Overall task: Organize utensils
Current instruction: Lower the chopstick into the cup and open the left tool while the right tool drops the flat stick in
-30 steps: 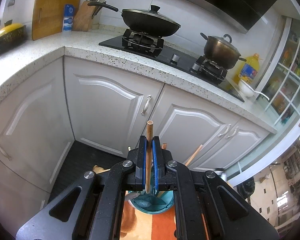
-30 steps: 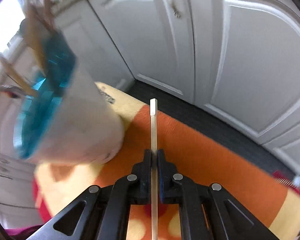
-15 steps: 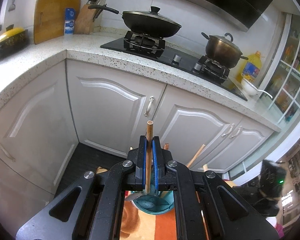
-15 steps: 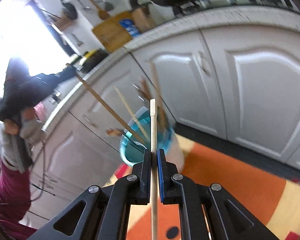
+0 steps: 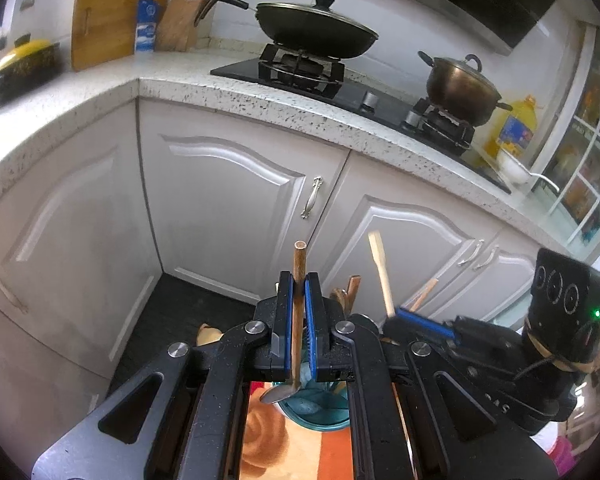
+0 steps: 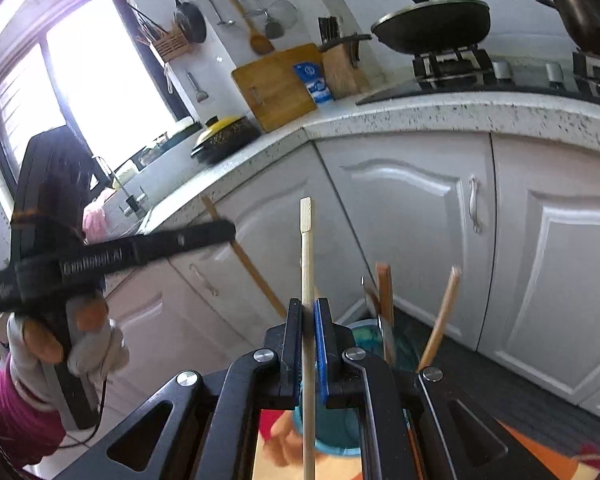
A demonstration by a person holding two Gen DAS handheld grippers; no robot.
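On the floor, rug: orange and cream, lying in front of the white cabinets; it carries the holder.
Holder: a cup, teal inside, upright on the rug, directly below both grippers. A few wooden handles already stand in it, leaning outward.
Right gripper: this is the change. A second ago it looked down at the rug with the holder off to its left; it has since swung up and across, so the holder's rim now shows just behind its fingers. In the left view it has come into sight, close beside the left gripper.
Left gripper: barely moved, still poised over the holder. From the right view it appears blurred, off to the left.
Spoon: the left fingers are closed narrow on its brown wooden handle; it is upright, with the metal bowl hanging just above the holder's mouth.
Stick: pale, thin and upright, pinched in the narrow right fingers, with its lower end in front of the holder.
Meaning: both utensils are now lined up over the holder, neither released. Lowering and letting go looks like the next step; two grippers this close could bump.
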